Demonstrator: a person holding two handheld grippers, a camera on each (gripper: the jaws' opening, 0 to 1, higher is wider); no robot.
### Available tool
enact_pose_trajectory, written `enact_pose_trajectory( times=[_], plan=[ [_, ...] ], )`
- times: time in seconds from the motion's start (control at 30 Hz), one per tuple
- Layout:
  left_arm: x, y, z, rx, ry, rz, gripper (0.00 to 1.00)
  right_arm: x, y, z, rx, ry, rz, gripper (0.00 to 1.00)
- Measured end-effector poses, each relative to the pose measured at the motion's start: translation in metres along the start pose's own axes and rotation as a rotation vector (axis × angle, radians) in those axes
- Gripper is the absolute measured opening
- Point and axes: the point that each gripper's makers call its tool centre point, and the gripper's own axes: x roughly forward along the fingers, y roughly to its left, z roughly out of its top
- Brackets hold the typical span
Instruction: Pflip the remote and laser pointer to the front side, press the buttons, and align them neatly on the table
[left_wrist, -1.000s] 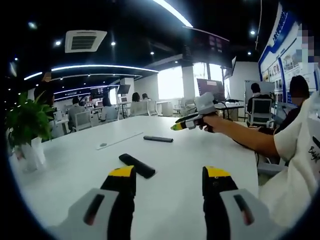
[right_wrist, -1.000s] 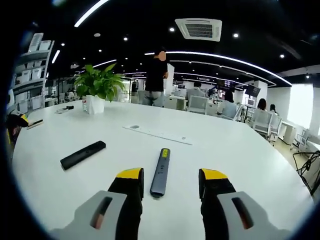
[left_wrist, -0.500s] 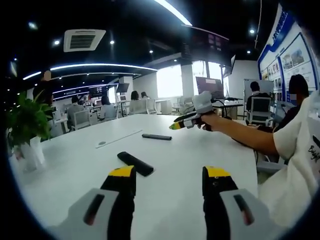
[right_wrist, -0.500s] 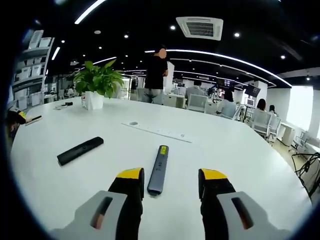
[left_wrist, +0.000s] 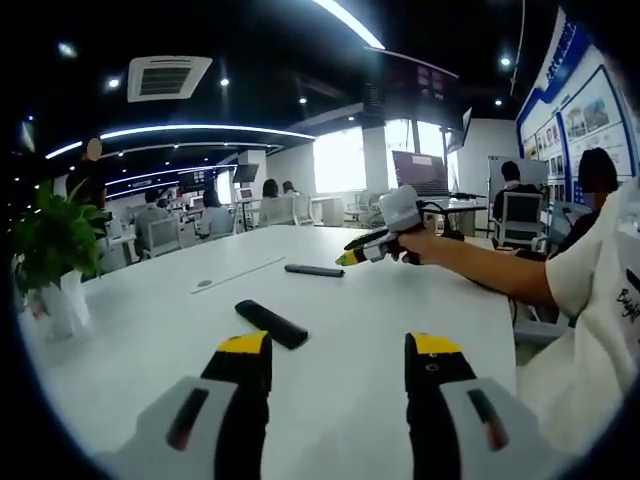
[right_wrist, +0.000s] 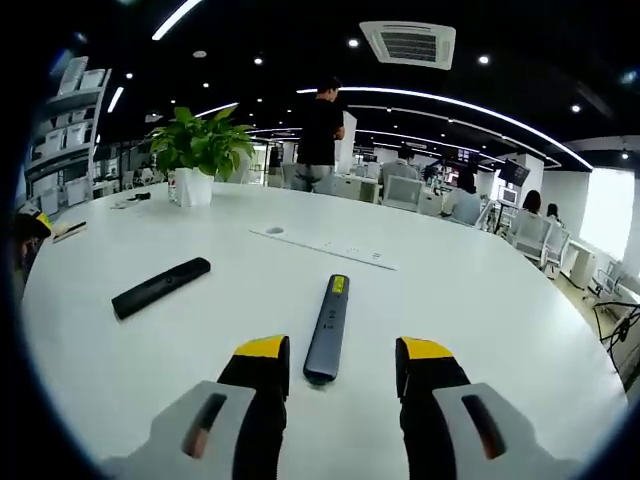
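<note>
A black remote (left_wrist: 272, 324) lies on the white table (left_wrist: 150, 330), just beyond my left gripper (left_wrist: 338, 350), which is open and holds nothing. No buttons show on the remote's top. Farther off lies the slim laser pointer (left_wrist: 314, 270). A hand holds my right gripper (left_wrist: 352, 257) low over the table beside it. In the right gripper view, the grey laser pointer (right_wrist: 328, 327), with a yellow label at its far end, points away from my open right gripper (right_wrist: 343, 352). Its near end lies just ahead of the jaws. The remote (right_wrist: 160, 287) lies to the left.
A potted plant (right_wrist: 200, 150) stands at the table's far left. A long cable strip (right_wrist: 325, 247) runs across the table behind the pointer. A person (right_wrist: 320, 140) stands beyond the table, others sit at desks. A person's forearm (left_wrist: 490, 275) and white shirt are on the right.
My right gripper has dropped a little toward the table and edged closer to the laser pointer, which now sits larger ahead of its jaws. The left gripper has hardly moved.
</note>
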Motion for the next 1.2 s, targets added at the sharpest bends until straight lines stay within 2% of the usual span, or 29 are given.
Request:
enact_pose_trajectory(
  times=[0.43, 1.0, 1.2],
  plan=[
    [0.002, -0.004, -0.002, 0.008, 0.010, -0.012, 0.55, 0.003, 0.004, -0.004, -0.018, 0.015, 0.008, 0.44],
    [0.001, -0.005, -0.003, 0.011, 0.015, -0.019, 0.55, 0.011, 0.007, -0.022, -0.061, 0.083, 0.012, 0.42],
    [0.000, -0.005, -0.001, 0.010, 0.006, -0.017, 0.55, 0.010, 0.007, -0.023, -0.055, 0.088, 0.015, 0.42]
  ],
)
